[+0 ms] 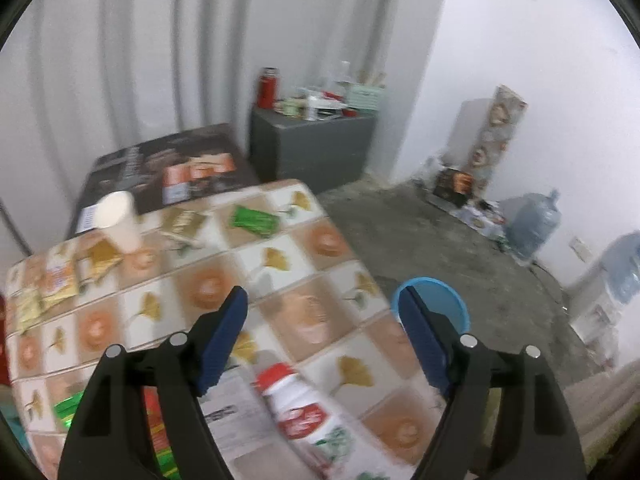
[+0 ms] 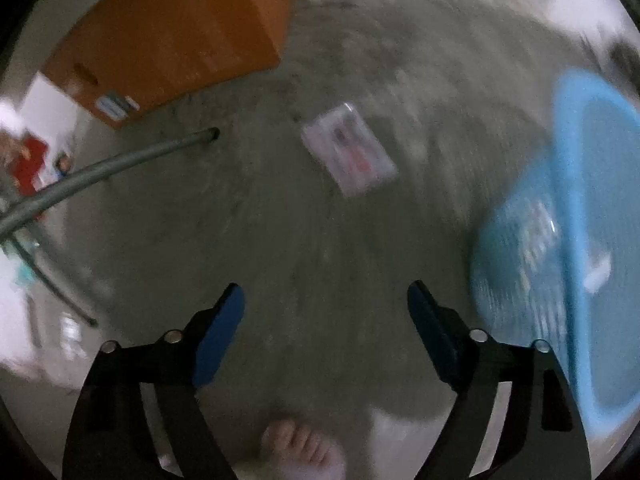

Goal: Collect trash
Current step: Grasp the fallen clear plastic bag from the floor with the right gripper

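Jaws wide on both, empty; between pickups: next, left gripper point(image 1: 322, 312) onto bench point(image 1: 280, 264) bottle point(image 1: 308, 412).

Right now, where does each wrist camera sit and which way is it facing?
Left wrist: rides behind the open left tongs, looking across the tiled table at a white bottle with a red cap, a paper cup and a green wrapper; only its own fingers show.
Right wrist: behind the open right tongs, facing down at the concrete floor and a flat packet; a bare foot shows below.
Shared: the blue basket.
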